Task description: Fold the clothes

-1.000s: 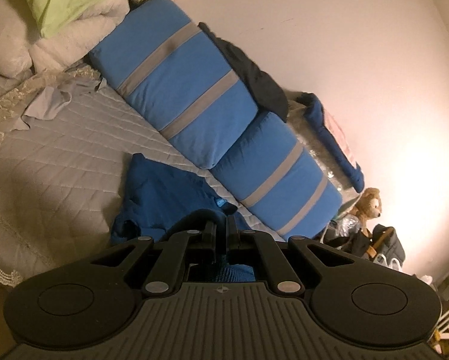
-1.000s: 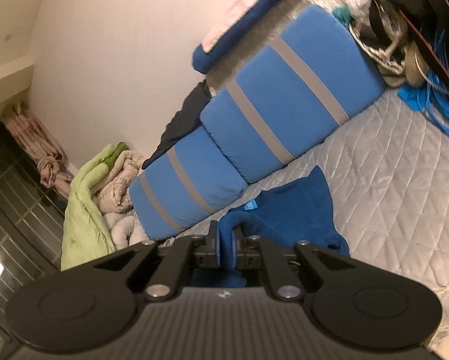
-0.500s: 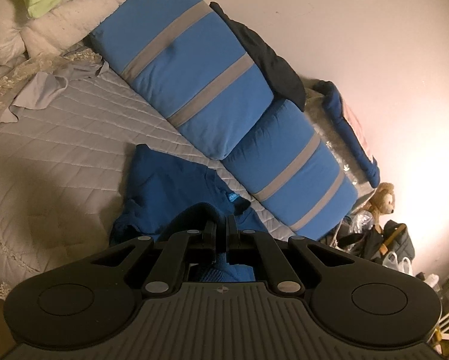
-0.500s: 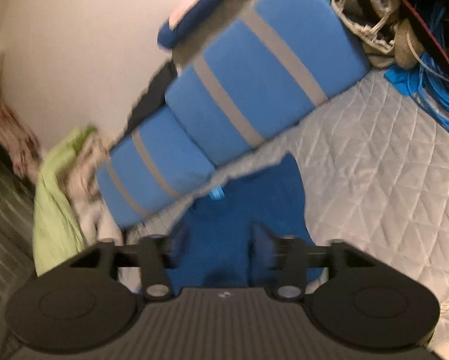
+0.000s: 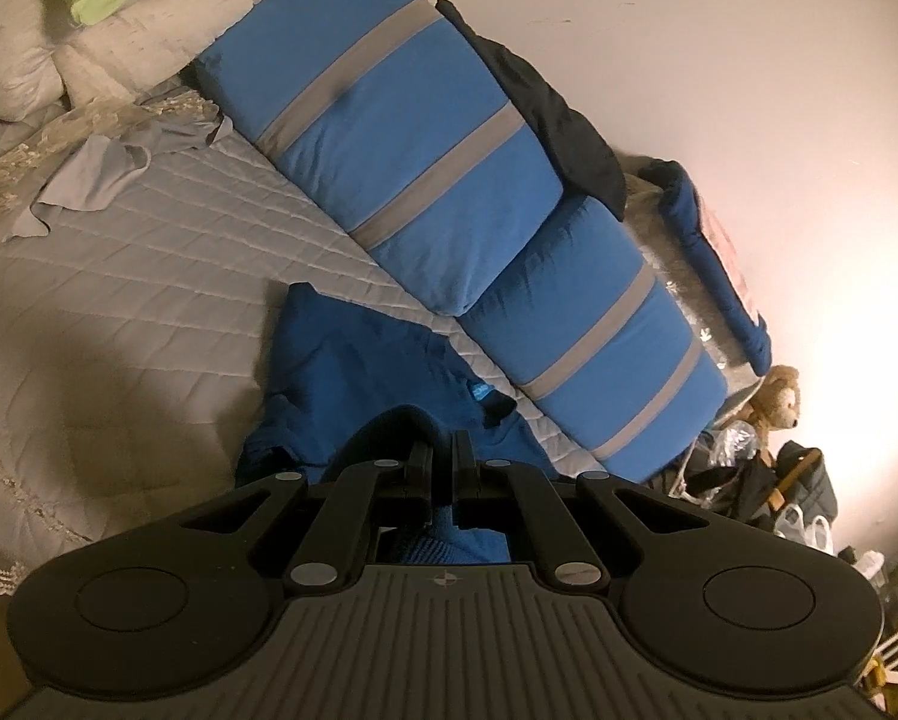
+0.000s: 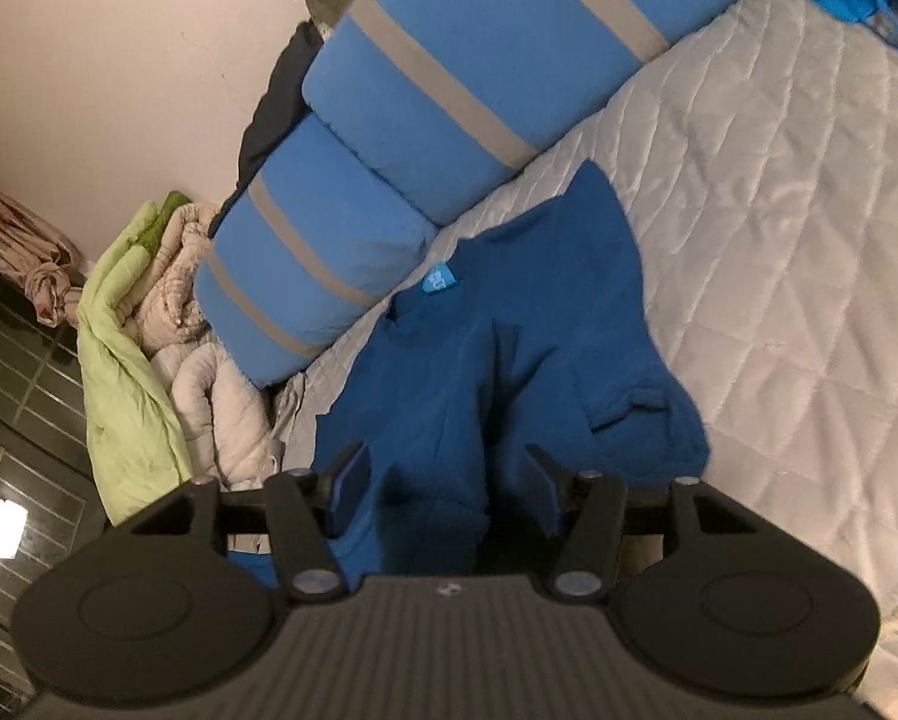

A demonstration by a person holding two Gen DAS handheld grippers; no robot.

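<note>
Quilted bed (image 6: 778,240), blue garment (image 6: 538,324); left claw (image 5: 441,468) pinching it, right claw (image 6: 443,480) spread.

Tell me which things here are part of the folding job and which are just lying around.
Part of the job:
blue garment on the quilted bed
left gripper, shut on the garment
right gripper, open above it

Lying about:
striped blue bolsters
grey cloth
green and cream bedding
dark garment
teddy bear

The left gripper (image 5: 441,468) has its fingers pinched nearly together, apparently on cloth, while the right gripper (image 6: 446,480) holds its fingers spread wide.
</note>
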